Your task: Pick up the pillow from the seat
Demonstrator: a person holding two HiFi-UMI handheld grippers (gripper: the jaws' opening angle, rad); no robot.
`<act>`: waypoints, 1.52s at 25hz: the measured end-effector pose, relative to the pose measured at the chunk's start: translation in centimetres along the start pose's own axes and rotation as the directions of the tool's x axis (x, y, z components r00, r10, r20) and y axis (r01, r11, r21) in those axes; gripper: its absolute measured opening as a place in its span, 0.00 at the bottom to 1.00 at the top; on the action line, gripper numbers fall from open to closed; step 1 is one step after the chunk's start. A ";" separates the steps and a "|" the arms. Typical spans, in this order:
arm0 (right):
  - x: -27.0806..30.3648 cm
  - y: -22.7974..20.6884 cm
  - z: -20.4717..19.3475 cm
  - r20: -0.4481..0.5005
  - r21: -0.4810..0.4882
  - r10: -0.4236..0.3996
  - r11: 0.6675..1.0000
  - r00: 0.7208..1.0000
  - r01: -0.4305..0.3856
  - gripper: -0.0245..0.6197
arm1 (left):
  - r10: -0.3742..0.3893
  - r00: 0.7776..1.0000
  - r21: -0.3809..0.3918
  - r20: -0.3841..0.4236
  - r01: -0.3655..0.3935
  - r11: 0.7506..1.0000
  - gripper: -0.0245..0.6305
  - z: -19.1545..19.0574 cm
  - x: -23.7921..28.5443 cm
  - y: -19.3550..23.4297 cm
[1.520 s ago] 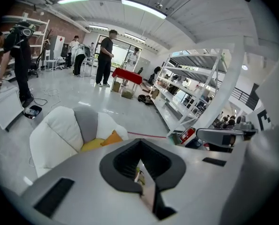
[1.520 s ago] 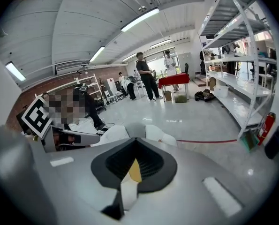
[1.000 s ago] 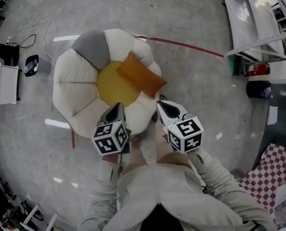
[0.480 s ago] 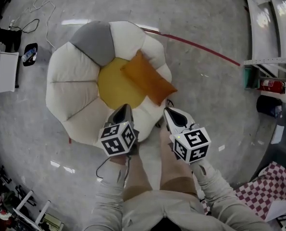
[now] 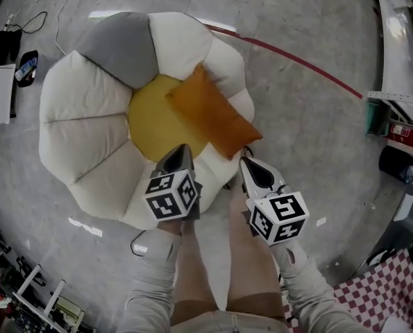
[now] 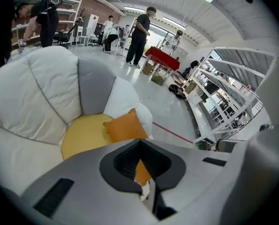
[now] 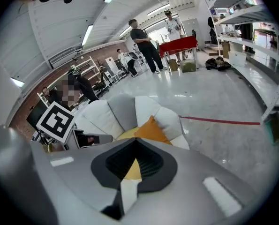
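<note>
**Ahead of both tips: pillow untouched on the seat**

Just beyond the left hand-held gripper [image 5: 183, 148] and the right hand-held gripper [image 5: 246, 160], nothing grasped yet. Both clenched, jaws together and empty, as each gripper view shows. Probably carried shut for the approach, so to be released before any grasp. Held side by side, angled down and forward above the knees [image 5: 223, 255], likely so as to come at the pillow [image 5: 213, 116] from its near end.

Pillow: ahead of and between the two tips, nearer the right one, apart from both. Propped partly on the yellow centre [image 5: 154, 127] of the seat [image 5: 81, 109] and partly against the white lobes [image 5: 227, 64] on the right gripper's side. Hence tilted a little rather than flat.

Long axis diagonal: from the far corner over the seat's middle, ahead of the left tip, to the near corner. Near corner pointing toward the right tip and seeming to reach the seat's edge. Looks soft and light. Judged easiest to pinch at that near corner or along the near long edge, left jaws free to steady the far side.
</note>
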State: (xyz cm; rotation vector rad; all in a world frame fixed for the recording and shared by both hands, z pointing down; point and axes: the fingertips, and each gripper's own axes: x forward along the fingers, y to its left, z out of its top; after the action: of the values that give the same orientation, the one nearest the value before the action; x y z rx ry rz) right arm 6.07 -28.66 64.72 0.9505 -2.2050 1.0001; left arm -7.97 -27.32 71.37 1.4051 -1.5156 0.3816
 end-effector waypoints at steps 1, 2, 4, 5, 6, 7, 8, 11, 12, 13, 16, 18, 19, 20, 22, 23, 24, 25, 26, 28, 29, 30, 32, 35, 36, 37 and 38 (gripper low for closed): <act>0.5 -0.5 -0.5 -0.005 0.006 0.000 1.000 1.000 0.000 0.04 | 0.001 1.000 -0.008 -0.006 -0.001 1.000 0.04 -0.6 1.1 0.3; 0.9 -0.9 -0.9 -0.012 0.012 0.000 1.000 1.000 0.000 0.04 | -0.005 1.000 -0.017 -0.015 0.005 1.000 0.04 -1.2 2.2 0.5; 1.5 -1.7 -1.9 -0.024 0.022 0.000 1.000 1.000 0.000 0.04 | -0.040 0.999 -0.043 -0.037 0.038 0.998 0.08 -2.6 4.4 0.4; 1.8 -2.1 -2.4 -0.031 0.027 0.000 1.000 1.000 0.001 0.04 | -0.061 0.997 -0.059 -0.047 0.058 0.997 0.17 -3.2 5.5 0.2; 2.0 -2.5 -3.0 -0.038 0.032 0.000 0.999 0.999 0.002 0.04 | -0.080 0.995 -0.075 -0.054 0.076 0.994 0.22 -3.8 6.5 -0.1; 2.3 -2.9 -3.5 -0.046 0.037 -0.001 0.999 0.999 0.003 0.04 | -0.093 0.994 -0.088 -0.059 0.087 0.992 0.26 -4.2 7.5 -0.3; 2.5 -3.3 -4.1 -0.053 0.042 -0.001 0.999 0.999 0.004 0.04 | -0.099 0.993 -0.098 -0.062 0.093 0.991 0.30 -4.5 8.5 -0.5; 3.2 -4.2 -5.3 -0.069 0.053 0.000 0.999 0.998 0.003 0.04 | -0.095 0.993 -0.123 -0.070 0.086 0.989 0.46 -5.1 11.4 -0.6; 3.3 -4.4 -5.5 -0.073 0.055 0.002 0.998 0.997 0.002 0.04 | -0.088 0.994 -0.135 -0.072 0.078 0.988 0.51 -5.2 12.2 -0.5; 3.5 -4.6 -5.8 -0.075 0.056 0.004 0.998 0.997 0.000 0.04 | -0.079 0.994 -0.147 -0.075 0.067 0.987 0.54 -5.4 13.1 -0.3; 3.9 -5.3 -6.4 -0.080 0.062 0.004 0.998 0.997 0.001 0.04 | -0.058 0.994 -0.167 -0.092 0.042 0.985 0.66 -6.3 15.4 0.4; 4.2 -5.9 -6.6 -0.081 0.068 0.000 0.998 0.997 0.006 0.04 | -0.057 0.993 -0.178 -0.106 0.037 0.983 0.73 -7.2 16.9 0.7; 4.3 -6.1 -6.7 -0.081 0.071 -0.002 0.997 0.997 0.008 0.04 | -0.055 0.992 -0.184 -0.110 0.034 0.982 0.77 -7.5 17.5 0.9; 4.5 -6.3 -6.9 -0.081 0.073 -0.004 0.997 0.997 0.010 0.04 | -0.051 0.993 -0.190 -0.108 0.030 0.981 0.80 -7.6 18.0 1.2; 4.9 -6.5 -7.2 -0.083 0.080 -0.006 0.997 0.997 0.012 0.04 | -0.052 0.994 -0.205 -0.095 0.032 0.978 0.88 -7.7 19.0 1.7; 5.1 -6.6 -7.5 -0.085 0.084 -0.006 0.996 0.996 0.013 0.04 | -0.061 0.994 -0.215 -0.093 0.040 0.976 0.89 -7.9 19.5 1.8; 5.3 -6.7 -7.7 -0.087 0.088 -0.007 0.996 0.996 0.014 0.04 | -0.070 0.993 -0.222 -0.096 0.047 0.974 0.90 -8.1 20.0 1.8; 5.4 -6.9 -8.0 -0.091 0.092 -0.007 0.996 0.996 0.016 0.04 | -0.074 0.992 -0.226 -0.103 0.049 0.973 0.92 -8.4 20.5 1.8; 5.6 -7.1 -8.4 -0.095 0.096 -0.008 0.995 0.995 0.018 0.04 | -0.074 0.991 -0.226 -0.112 0.048 0.973 0.93 -8.6 21.0 1.8; 5.9 -7.4 -9.0 -0.104 0.102 -0.009 0.995 0.994 0.020 0.04 | -0.073 0.989 -0.236 -0.126 0.041 0.971 0.94 -8.7 22.1 1.7; 6.1 -7.6 -9.3 -0.111 0.104 -0.008 0.994 0.994 0.020 0.04 | -0.077 0.988 -0.255 -0.133 0.041 0.966 0.94 -8.7 22.6 1.6; 6.2 -7.7 -9.6 -0.118 0.106 -0.007 0.994 0.993 0.020 0.04 | -0.084 0.986 -0.282 -0.142 0.041 0.959 0.94 -8.8 23.1 1.4; 6.3 -7.8 -10.1 -0.131 0.108 -0.006 0.994 0.991 0.021 0.04 | -0.091 0.982 -0.329 -0.167 0.031 0.944 0.94 -9.2 24.1 1.0; 6.4 -7.9 -10.4 -0.137 0.113 -0.010 0.993 0.991 0.026 0.04 | -0.095 0.975 -0.337 -0.198 0.023 0.941 0.94 -9.6 25.3 0.9; 6.4 -8.0 -10.4 -0.136 0.115 -0.012 0.993 0.991 0.028 0.04 | -0.102 0.973 -0.334 -0.207 0.027 0.942 0.94 -9.7 25.5 1.0; 6.3 -8.1 -10.3 -0.135 0.118 -0.014 0.993 0.991 0.030 0.04 | -0.110 0.970 -0.332 -0.216 0.033 0.943 0.94 -9.7 25.7 1.1; 6.3 -8.3 -10.2 -0.132 0.120 -0.016 0.992 0.991 0.032 0.04 | -0.118 0.968 -0.332 -0.224 0.038 0.943 0.94 -9.8 25.8 1.1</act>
State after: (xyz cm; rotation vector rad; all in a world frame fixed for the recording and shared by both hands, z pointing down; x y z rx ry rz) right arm 10.45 -26.88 78.49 0.9348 -2.0393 1.1635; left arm -0.34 -34.12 97.09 1.1108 -1.2537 0.2297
